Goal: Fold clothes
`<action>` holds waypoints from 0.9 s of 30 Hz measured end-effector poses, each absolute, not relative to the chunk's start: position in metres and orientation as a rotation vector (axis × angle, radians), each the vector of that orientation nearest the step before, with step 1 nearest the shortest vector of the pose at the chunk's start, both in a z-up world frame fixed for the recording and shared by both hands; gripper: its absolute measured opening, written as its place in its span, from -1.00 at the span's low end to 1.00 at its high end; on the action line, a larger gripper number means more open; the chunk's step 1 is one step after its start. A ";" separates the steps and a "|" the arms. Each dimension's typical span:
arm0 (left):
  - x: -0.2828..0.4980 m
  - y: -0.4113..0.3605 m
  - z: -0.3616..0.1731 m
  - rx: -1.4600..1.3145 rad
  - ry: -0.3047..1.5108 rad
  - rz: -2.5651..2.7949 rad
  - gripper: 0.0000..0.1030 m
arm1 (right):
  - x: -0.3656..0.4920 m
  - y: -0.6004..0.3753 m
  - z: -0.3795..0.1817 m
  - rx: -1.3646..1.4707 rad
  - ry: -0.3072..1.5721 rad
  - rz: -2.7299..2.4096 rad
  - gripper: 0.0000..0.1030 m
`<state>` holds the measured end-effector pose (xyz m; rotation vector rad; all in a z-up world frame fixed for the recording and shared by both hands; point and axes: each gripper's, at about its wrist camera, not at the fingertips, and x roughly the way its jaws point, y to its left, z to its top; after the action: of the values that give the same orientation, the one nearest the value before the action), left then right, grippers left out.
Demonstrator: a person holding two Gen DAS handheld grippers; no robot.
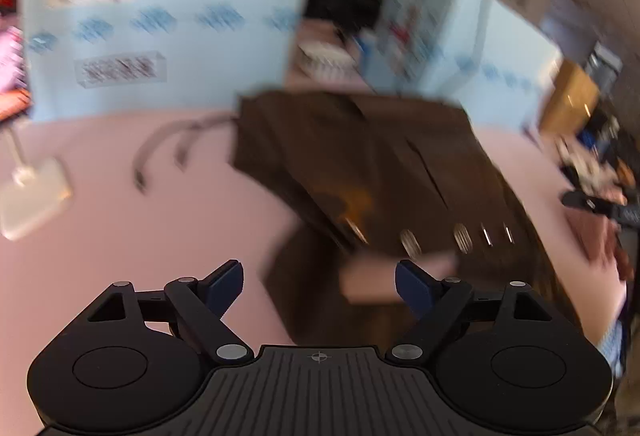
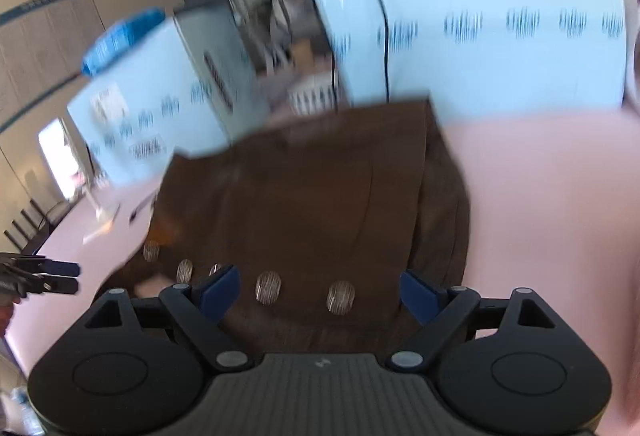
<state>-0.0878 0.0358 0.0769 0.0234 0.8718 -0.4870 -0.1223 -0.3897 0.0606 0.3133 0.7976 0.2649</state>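
A dark brown garment with a row of pale buttons lies partly folded on the pink table. My left gripper hovers open over its near edge, with nothing pinched between the blue pads. In the right wrist view the same brown garment fills the middle, with its buttons close in front of my right gripper. That gripper is open above the cloth and grips nothing. Both views are blurred by motion.
A white block and a dark cable lie on the table left of the garment. Light blue panels stand behind the table. A cardboard box sits at far right.
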 end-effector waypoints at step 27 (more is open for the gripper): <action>-0.115 0.011 0.032 0.160 0.852 -0.428 -0.77 | -0.062 -0.314 0.000 1.019 0.730 -0.044 -0.94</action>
<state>-0.1148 0.0105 0.0320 0.1596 0.8517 -0.4276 -0.0625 -0.3136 0.0001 1.0188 0.7299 -0.0442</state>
